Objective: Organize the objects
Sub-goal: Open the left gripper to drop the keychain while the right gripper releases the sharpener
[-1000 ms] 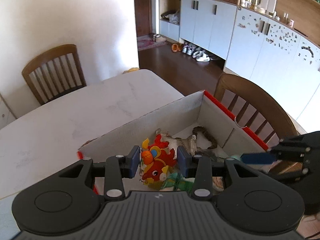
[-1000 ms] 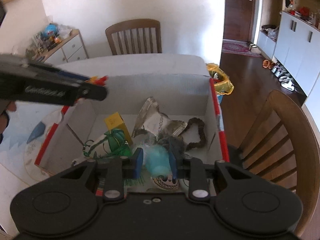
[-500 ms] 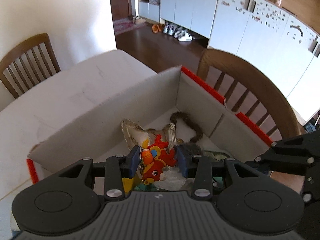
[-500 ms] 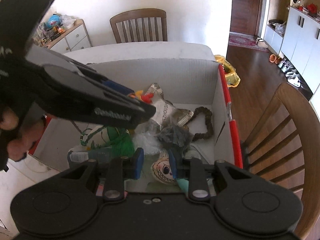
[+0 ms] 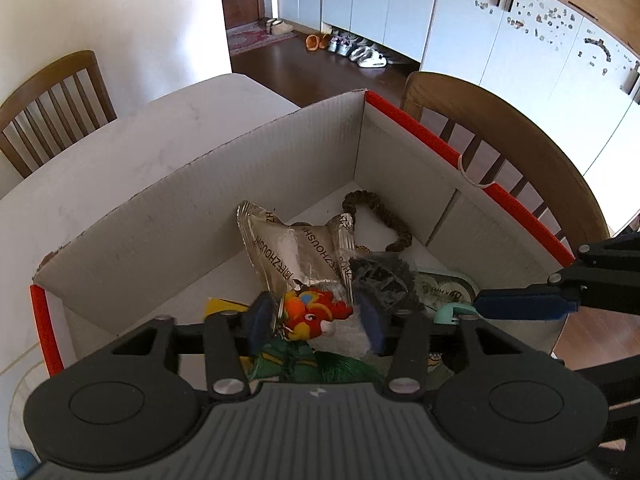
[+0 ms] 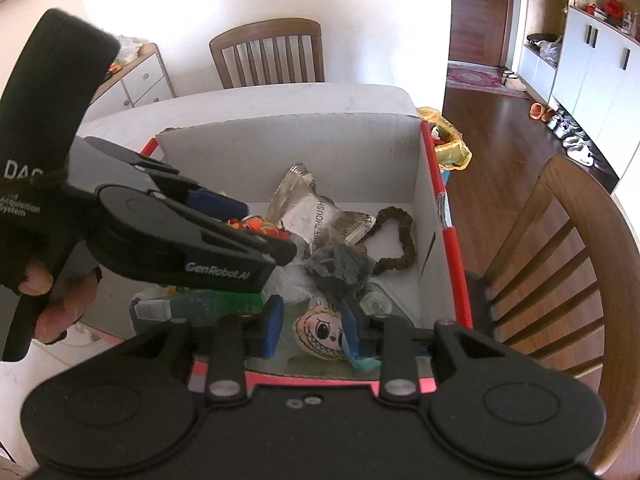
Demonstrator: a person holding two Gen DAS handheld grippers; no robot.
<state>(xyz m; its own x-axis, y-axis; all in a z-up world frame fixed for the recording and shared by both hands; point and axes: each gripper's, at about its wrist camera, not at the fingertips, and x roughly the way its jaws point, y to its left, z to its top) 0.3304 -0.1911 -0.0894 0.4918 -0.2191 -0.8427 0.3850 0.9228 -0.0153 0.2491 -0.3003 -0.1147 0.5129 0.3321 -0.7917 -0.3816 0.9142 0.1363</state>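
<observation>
Your left tool (image 5: 316, 322) has just been opening around the soft, light dragon toy (image 5: 314, 312). Your right tool (image 6: 308, 326) has been opening too, nothing pinched.

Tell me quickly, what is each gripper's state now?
Left gripper: open, just opening, red toy between.
Right gripper: open, just opening, nothing gripped.

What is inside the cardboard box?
In the cardboard box: a silver snack packet, brown bead loop, red-orange dragon toy, grinning doll face, crumpled dark wrapper and green netting. The tongs hide whatever lies beneath.
</observation>
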